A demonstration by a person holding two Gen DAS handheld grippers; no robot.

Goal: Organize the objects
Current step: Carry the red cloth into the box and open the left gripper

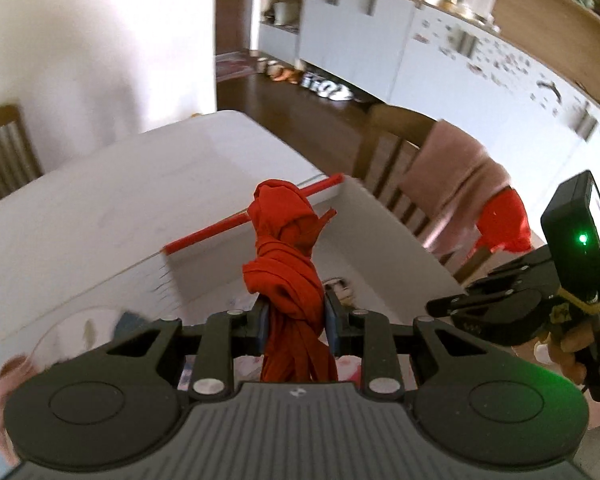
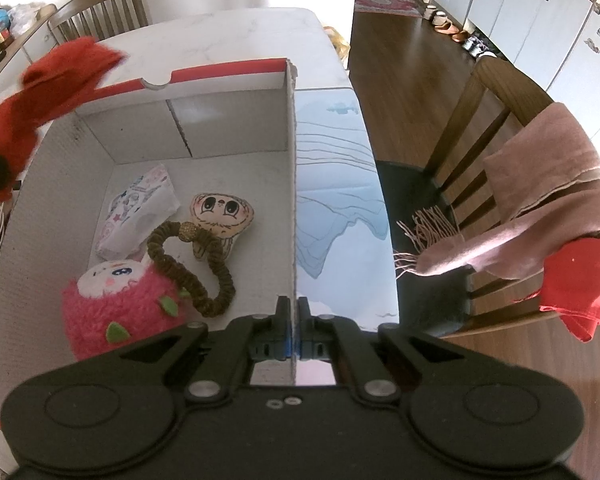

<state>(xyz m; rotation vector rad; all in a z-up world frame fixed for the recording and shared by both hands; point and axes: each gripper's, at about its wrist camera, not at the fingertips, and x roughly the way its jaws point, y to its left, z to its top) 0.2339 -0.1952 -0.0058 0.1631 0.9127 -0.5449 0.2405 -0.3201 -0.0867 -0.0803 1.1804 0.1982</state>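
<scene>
Left gripper (image 1: 294, 322) clamps a twisted red cloth (image 1: 288, 256), pads pressed on it, at lower centre above the open cardboard box (image 2: 288, 184). Right gripper (image 2: 294, 332) is fully closed, pinching the box's right wall at bottom centre. Inside the box: pink plush toy (image 2: 112, 308), brown scrunchie (image 2: 196, 272), small face doll (image 2: 220, 216), patterned packet (image 2: 140, 208). White desk (image 2: 228, 36) beyond; chair with pink scarf (image 2: 548, 204) at right.
</scene>
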